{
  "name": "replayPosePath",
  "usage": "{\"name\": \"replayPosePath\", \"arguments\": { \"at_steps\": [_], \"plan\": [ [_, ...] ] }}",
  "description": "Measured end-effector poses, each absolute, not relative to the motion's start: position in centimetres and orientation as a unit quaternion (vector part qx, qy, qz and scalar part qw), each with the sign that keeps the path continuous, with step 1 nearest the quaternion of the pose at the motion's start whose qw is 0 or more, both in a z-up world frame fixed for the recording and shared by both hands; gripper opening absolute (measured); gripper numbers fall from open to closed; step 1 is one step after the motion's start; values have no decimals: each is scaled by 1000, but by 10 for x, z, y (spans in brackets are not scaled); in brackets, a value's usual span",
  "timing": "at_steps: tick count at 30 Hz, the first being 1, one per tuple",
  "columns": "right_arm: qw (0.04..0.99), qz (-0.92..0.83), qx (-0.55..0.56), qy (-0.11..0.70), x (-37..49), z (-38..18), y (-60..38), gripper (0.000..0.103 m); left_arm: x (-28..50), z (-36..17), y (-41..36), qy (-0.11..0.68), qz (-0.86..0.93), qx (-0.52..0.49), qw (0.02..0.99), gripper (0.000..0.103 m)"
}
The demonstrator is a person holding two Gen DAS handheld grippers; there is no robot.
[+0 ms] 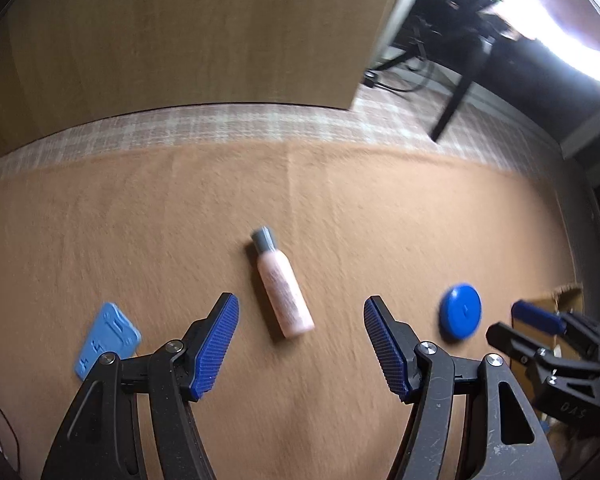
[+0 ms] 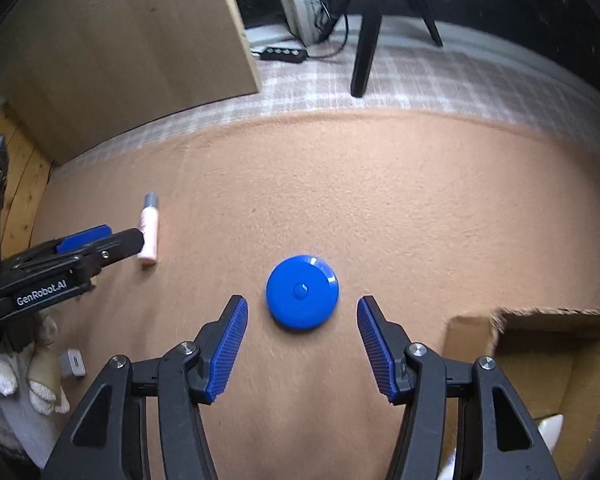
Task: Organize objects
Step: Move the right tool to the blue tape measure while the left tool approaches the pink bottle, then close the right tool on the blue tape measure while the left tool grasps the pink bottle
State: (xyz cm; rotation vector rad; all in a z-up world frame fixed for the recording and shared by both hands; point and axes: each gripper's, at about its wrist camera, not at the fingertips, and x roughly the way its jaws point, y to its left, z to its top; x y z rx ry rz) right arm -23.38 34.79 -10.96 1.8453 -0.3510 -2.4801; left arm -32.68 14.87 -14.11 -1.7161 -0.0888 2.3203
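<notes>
Both grippers (image 1: 301,312) (image 2: 303,314) agape — nothing held

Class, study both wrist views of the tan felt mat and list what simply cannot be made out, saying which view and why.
- Printed label on the pale pink bottle with grey cap: left wrist view, blurred; right wrist view, too small.
- Inside of the brown cardboard box: right wrist view, cut off by the picture edge and the right gripper.
- Raised markings on the flat light-blue plastic piece: left wrist view, blurred, partly behind the left gripper.
</notes>
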Motion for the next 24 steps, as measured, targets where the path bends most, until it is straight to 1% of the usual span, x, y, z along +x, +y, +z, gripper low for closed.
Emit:
{"name": "replayPosePath", "arguments": {
  "at_steps": [3, 9, 11, 18, 20, 24],
  "plan": [
    [13, -788, 602, -125, -242, -117, 349, 53, -339, -150, 147, -36, 793, -597, 119, 68],
    [7, -776, 619, -117, -258, -129, 343, 53, -349, -164, 149, -28, 788, -606, 108, 67],
    [4, -773, 624, -113, -262, -133, 342, 53, -351, -167, 150, -26, 787, -607, 106, 62],
    [-6, -768, 633, -95, -266, -141, 341, 53, -353, -174, 150, -26, 783, -613, 105, 49],
    [-8, -768, 634, -90, -266, -143, 341, 53, -354, -176, 151, -23, 782, -614, 103, 41],
    [-8, -767, 636, -83, -265, -145, 338, 53, -355, -178, 152, -20, 783, -614, 100, 32]
  ]
}}
